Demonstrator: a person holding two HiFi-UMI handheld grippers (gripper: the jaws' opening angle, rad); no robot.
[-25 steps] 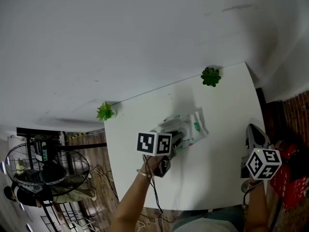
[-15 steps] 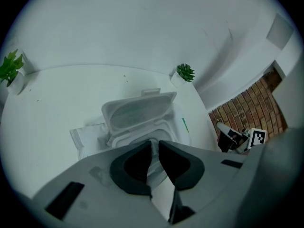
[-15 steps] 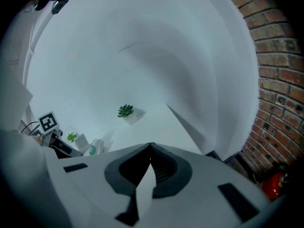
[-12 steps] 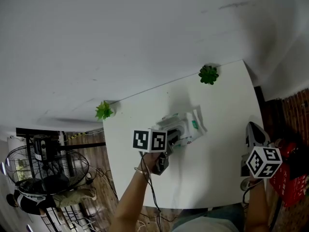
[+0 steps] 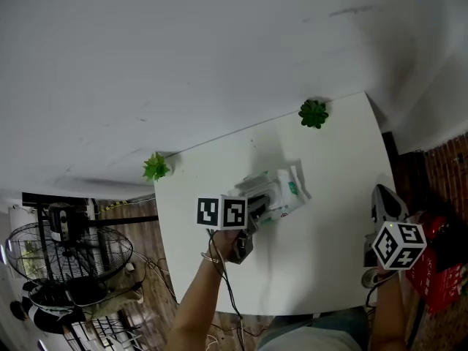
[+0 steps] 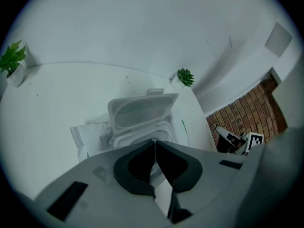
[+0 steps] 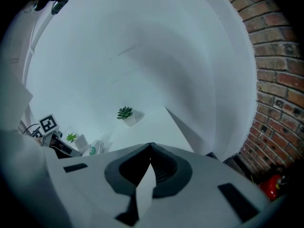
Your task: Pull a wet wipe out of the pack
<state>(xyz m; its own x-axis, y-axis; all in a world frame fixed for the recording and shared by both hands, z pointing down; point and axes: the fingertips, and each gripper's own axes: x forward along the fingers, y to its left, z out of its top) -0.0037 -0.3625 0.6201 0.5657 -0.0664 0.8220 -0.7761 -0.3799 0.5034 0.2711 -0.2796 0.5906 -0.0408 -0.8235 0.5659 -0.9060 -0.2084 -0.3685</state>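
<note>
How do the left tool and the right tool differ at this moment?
The left tool sits at the open wipe pack, its jaws having just closed, tips meeting there; whether anything is pinched isn't clear. The right tool hangs at the right edge of the table, away from the pack, empty. Both show jaws together.

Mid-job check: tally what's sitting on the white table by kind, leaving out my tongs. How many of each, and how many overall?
Wet wipe pack: 1
Small potted plants: 2
Total on the table: 3
</note>
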